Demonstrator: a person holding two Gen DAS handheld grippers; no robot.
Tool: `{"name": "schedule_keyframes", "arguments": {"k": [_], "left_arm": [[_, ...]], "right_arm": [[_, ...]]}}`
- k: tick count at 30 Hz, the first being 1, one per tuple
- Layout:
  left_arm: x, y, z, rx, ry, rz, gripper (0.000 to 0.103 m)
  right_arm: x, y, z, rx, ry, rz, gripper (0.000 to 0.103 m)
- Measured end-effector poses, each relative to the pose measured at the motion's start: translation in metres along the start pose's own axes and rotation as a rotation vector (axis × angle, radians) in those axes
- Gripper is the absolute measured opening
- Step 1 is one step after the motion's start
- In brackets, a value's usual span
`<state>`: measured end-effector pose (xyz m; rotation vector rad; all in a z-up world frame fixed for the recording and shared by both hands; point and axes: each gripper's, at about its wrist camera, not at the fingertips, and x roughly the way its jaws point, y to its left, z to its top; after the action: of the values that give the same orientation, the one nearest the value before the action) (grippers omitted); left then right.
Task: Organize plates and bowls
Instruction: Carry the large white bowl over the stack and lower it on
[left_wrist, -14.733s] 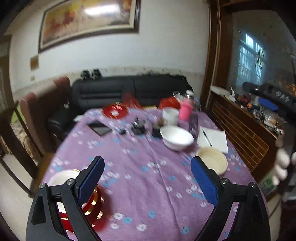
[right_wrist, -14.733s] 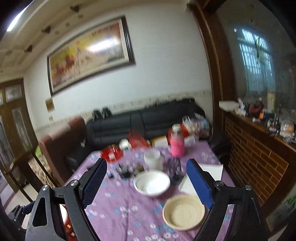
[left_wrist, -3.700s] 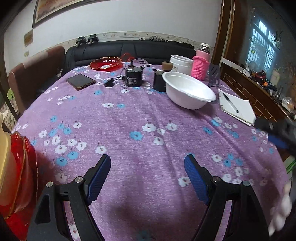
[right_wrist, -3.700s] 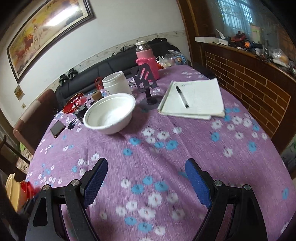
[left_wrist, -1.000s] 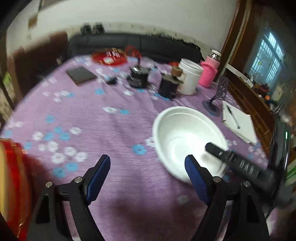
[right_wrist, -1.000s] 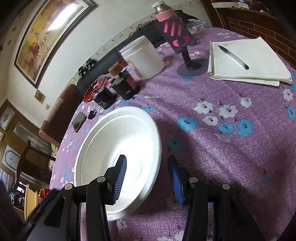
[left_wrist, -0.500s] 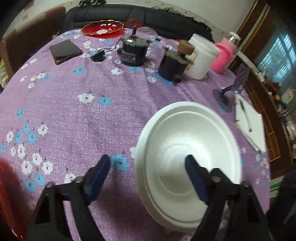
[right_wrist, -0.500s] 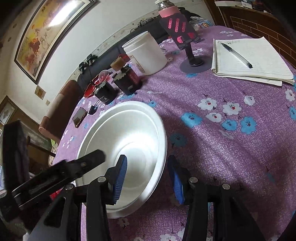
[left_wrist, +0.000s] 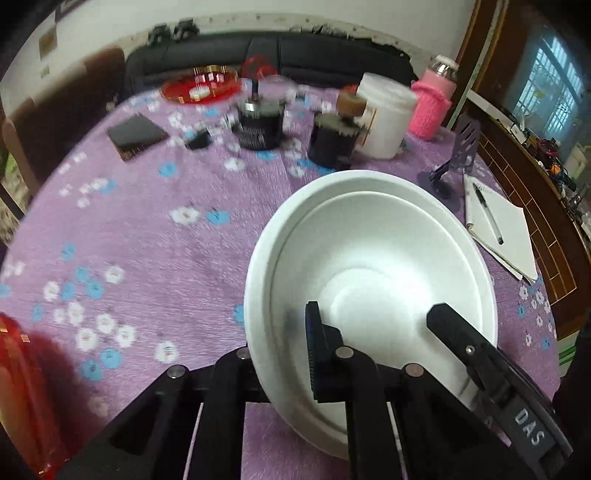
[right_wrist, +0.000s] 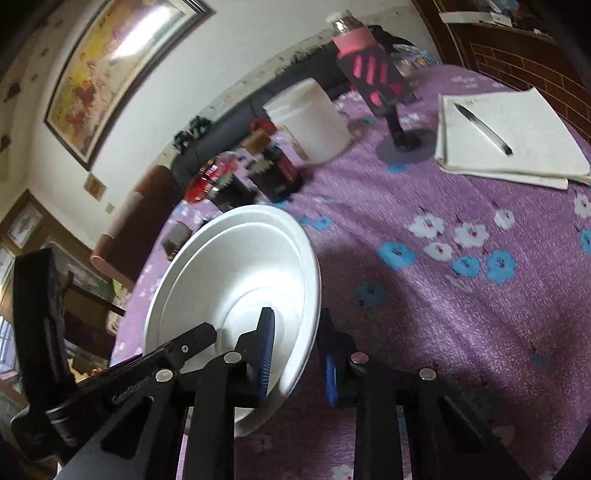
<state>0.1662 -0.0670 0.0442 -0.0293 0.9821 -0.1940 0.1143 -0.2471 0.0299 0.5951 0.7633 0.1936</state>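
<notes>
- The big white foam bowl (left_wrist: 369, 280) sits on the round surface with the purple flowered cloth (left_wrist: 147, 236). It is near the edge closest to the person. It looks tipped, with the side near the cameras raised.
- The left claw (left_wrist: 291, 354) is closed on the bowl's near rim. One finger with a blue pad (left_wrist: 314, 350) is inside the bowl. The other finger is hidden behind the bowl wall.
- The right claw (right_wrist: 297, 358) is closing on the rim at another spot. One blue pad (right_wrist: 266, 354) is inside the bowl, and the other finger is outside, close against the wall. I think it is pinching the rim, but the last bit of squeeze is hard to see.
- So both claws hold one bowl, next to each other on the same side.
- To do this step well, I think both hands should lift together and at the same speed. Foam is soft and bends, so a hard squeeze could dent or crack the rim.
- Keep the bowl level while it is carried, so it does not slip out.
- Beyond the bowl stand a dark jar with a cork lid (left_wrist: 334, 138) and a white plastic tub (left_wrist: 384, 114). To the right of the bowl lies a white notebook with a pen (left_wrist: 498, 225). Lift the bowl clear of them.
- A red shiny stack of dishes (left_wrist: 18, 398) shows to the left of the bowl, at the surface's edge. That may be where the bowl goes, but I cannot be sure.
</notes>
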Motion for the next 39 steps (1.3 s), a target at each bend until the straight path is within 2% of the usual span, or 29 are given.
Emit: {"name": "schedule_keyframes", "arguments": {"k": [3, 12, 20, 26, 31, 36, 39], "left_arm": [[-0.024, 0.002, -0.005, 0.017, -0.054, 0.032, 0.011], [-0.084, 0.023, -0.041, 0.006, -0.13, 0.124, 0.012], [-0.15, 0.072, -0.065, -0.046, -0.209, 0.129, 0.015], [-0.194, 0.139, -0.075, -0.142, -0.262, 0.165, 0.016], [-0.21, 0.203, -0.081, -0.237, -0.264, 0.229, 0.016], [-0.199, 0.241, -0.086, -0.279, -0.222, 0.262, 0.017], [-0.19, 0.251, -0.084, -0.289, -0.206, 0.26, 0.017]], "right_arm": [[-0.005, 0.008, -0.002, -0.021, -0.013, 0.046, 0.025], [-0.024, 0.053, -0.026, -0.144, -0.029, 0.13, 0.025], [-0.06, 0.122, -0.049, -0.26, -0.069, 0.186, 0.025], [-0.05, 0.201, -0.062, -0.361, 0.022, 0.239, 0.025], [-0.016, 0.265, -0.086, -0.457, 0.13, 0.253, 0.025], [0.017, 0.296, -0.113, -0.514, 0.2, 0.205, 0.025], [0.029, 0.299, -0.115, -0.515, 0.219, 0.185, 0.025]]}}
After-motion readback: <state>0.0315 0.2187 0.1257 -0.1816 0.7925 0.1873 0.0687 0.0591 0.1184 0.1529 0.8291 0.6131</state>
